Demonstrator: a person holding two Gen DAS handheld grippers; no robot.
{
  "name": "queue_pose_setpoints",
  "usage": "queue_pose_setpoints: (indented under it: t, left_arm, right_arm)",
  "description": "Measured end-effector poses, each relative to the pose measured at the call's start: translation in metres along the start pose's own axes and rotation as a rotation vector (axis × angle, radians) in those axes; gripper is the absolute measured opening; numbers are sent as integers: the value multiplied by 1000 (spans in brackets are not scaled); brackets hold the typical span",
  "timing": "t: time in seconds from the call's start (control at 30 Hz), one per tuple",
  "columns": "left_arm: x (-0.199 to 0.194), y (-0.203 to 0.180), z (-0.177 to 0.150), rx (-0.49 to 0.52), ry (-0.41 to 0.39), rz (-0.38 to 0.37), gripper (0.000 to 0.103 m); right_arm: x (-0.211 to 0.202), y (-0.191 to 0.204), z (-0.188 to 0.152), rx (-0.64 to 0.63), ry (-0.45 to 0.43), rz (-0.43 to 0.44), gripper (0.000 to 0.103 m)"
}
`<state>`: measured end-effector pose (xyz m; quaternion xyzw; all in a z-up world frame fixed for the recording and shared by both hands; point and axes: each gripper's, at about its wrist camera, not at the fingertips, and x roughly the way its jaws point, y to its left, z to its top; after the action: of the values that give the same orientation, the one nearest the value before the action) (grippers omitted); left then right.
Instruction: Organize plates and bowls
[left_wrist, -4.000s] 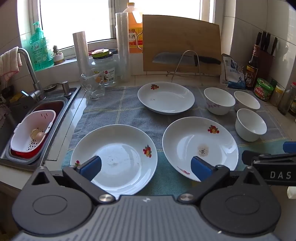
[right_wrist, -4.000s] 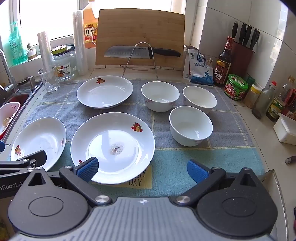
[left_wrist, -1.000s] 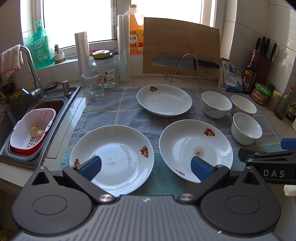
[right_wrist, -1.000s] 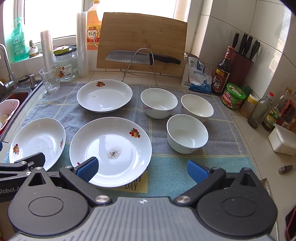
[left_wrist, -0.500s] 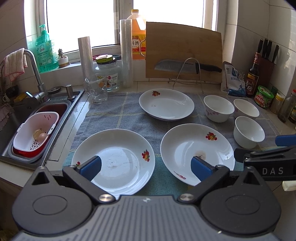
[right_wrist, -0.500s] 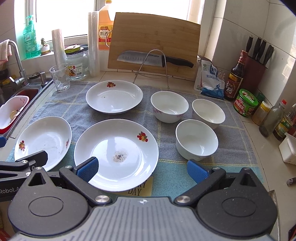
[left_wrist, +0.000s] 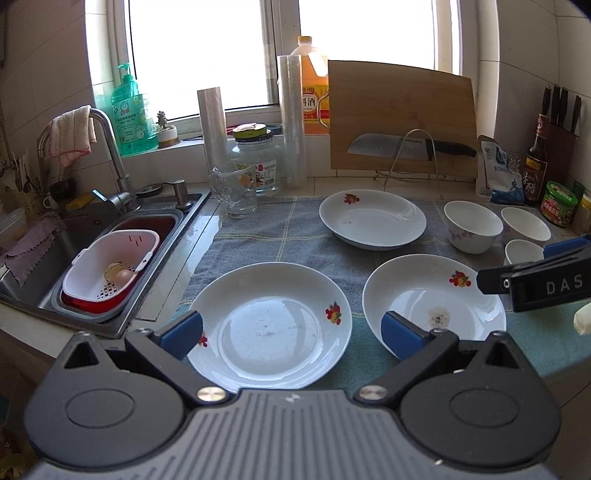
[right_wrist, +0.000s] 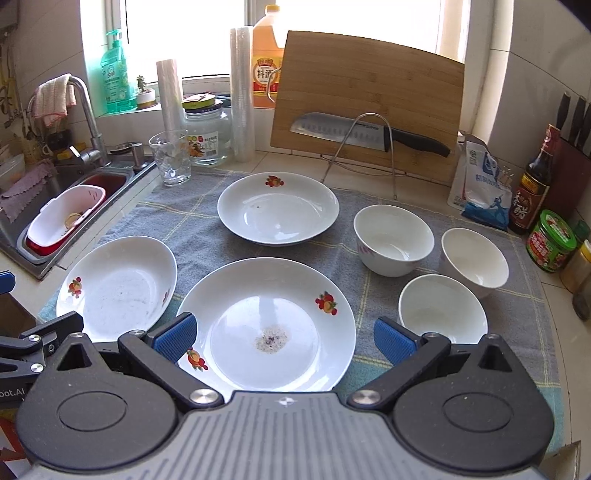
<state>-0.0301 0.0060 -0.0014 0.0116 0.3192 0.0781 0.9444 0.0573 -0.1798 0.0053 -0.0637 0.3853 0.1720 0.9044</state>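
Both sets of tongs have lifted and drawn back a little since four seconds ago, so more of the window and sink now shows, while the dishes lie where they lay. On the grey-and-green towel (right_wrist: 280, 243) that covers the table rest three plates: the left plate (left_wrist: 271, 325), the middle plate (right_wrist: 267, 325) with a gritty stain at its centre, and the far plate (right_wrist: 277, 208). To their right sit three bowls (right_wrist: 393, 240), close together but not nested. The left tongs (left_wrist: 291, 330) and the right tongs (right_wrist: 282, 338) both hover spread wide, holding nothing. These look like glazed ceramic: stiff, fairly heavy, smooth enough to slip, and liable to chip if knocked together. A plate is probably best pinched at its raised rim, where the edge stands off the soft cloth; a bowl by its wall, one finger inside.
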Motion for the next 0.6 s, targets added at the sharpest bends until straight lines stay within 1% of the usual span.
queue_pose_setpoints:
  t: [0.13,0.27,0.33,0.47,0.5,0.6]
  left_arm:
    - [-3,18,-13,-33,-33,-11,102]
    - [3,32,-25,-58,22,-29,102]
    - [9,36,-31,-45,42,-35,102]
    - [27,40,-49,12,84,-26,102]
    - [32,42,-53,20,92,-35,102]
    - [46,47,-61,41,102,-67,102]
  right_arm:
    - [8,5,7,-41,-12,56,103]
    - [18,13,14,-67,-22,119,103]
    - [24,18,18,-79,-27,158,103]
    - [35,23,24,-84,-44,234,103]
    - [38,25,25,-88,-51,252,103]
    - [45,34,28,-112,-55,267,103]
